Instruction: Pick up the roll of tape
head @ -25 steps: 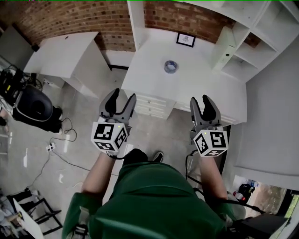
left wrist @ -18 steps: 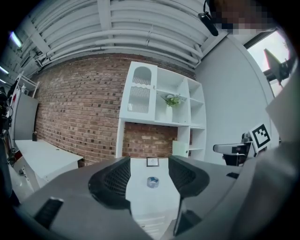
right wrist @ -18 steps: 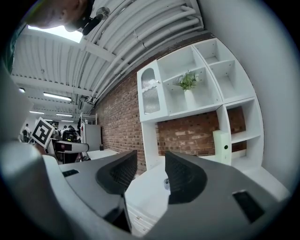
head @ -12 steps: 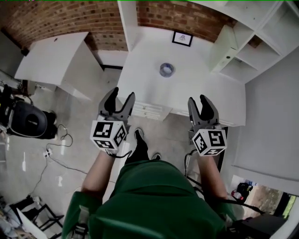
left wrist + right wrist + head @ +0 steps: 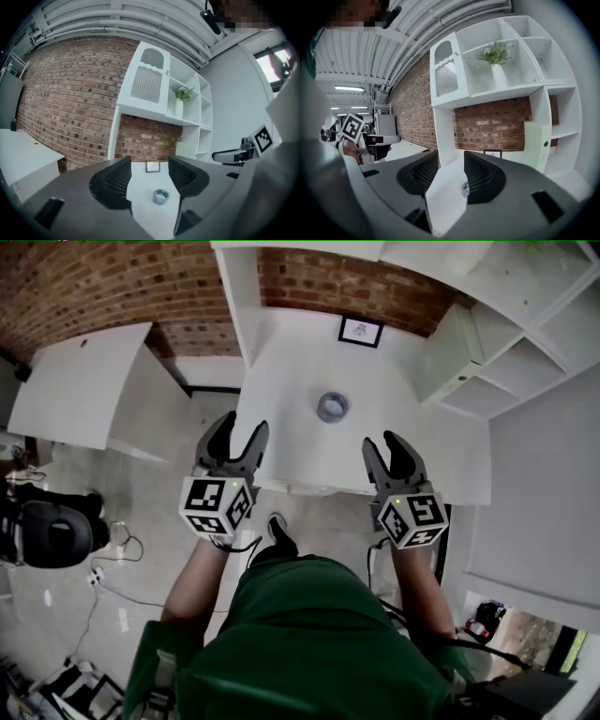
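A small roll of blue-grey tape [image 5: 332, 407] lies flat in the middle of the white desk [image 5: 281, 371]. Both grippers hover at the desk's near edge, short of the roll. My left gripper [image 5: 237, 434] is open and empty; in the left gripper view the tape [image 5: 161, 197] shows between and beyond its jaws [image 5: 150, 176]. My right gripper [image 5: 385, 448] is open too, its jaws have just been closing a little, and nothing is between them. In the right gripper view the tape [image 5: 464, 189] peeks out beside the right jaw.
A small framed picture [image 5: 360, 331] stands at the desk's back against the brick wall. White shelving [image 5: 525, 324] rises to the right. A second white table [image 5: 84, 381] is at left. A black chair [image 5: 52, 532] and cables lie on the floor.
Both grippers have moved forward to the desk's near edge, and the tape now lies much closer ahead of them. The person has stepped forward.
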A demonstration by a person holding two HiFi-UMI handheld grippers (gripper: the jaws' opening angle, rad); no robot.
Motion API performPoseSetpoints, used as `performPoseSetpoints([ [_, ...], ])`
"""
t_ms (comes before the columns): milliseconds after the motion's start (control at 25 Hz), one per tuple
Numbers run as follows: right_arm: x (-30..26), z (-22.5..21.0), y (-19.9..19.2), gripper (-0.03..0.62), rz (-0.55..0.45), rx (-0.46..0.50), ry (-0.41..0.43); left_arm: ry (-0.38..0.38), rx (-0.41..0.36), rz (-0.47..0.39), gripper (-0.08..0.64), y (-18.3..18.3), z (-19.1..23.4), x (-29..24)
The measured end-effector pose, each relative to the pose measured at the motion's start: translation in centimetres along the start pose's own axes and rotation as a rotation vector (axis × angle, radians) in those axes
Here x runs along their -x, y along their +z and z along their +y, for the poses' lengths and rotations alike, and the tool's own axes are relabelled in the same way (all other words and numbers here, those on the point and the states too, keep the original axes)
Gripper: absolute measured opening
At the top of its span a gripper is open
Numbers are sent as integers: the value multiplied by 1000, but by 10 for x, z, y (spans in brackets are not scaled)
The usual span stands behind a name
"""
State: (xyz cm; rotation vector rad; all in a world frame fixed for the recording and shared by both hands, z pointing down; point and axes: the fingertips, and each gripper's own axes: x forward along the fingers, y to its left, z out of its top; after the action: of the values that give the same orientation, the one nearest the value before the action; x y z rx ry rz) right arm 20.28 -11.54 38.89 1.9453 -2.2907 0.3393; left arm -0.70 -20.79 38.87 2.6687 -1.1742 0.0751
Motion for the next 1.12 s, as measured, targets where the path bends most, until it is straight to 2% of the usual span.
performPoseSetpoints([
  [160, -38, -10, -4, 179, 34, -49, -25, -29, 12, 25, 255, -5, 23, -23],
  [320, -71, -11, -16, 179, 84, -34, -28, -48, 21, 56, 256, -19, 43, -35],
  [560, -106, -18, -46, 178, 221, 31, 32, -37, 47, 103, 255, -40, 58, -44],
  [720, -125, -33, -64, 158, 255, 104, 52, 10, 38, 112, 255, -51, 64, -47],
  [880, -143, -43, -86, 158, 317, 124, 123, 79, 58, 143, 255, -68, 66, -49],
  [1120, -175, -58, -116, 163, 417, 199, 235, 132, 79, 193, 255, -89, 52, -59],
])
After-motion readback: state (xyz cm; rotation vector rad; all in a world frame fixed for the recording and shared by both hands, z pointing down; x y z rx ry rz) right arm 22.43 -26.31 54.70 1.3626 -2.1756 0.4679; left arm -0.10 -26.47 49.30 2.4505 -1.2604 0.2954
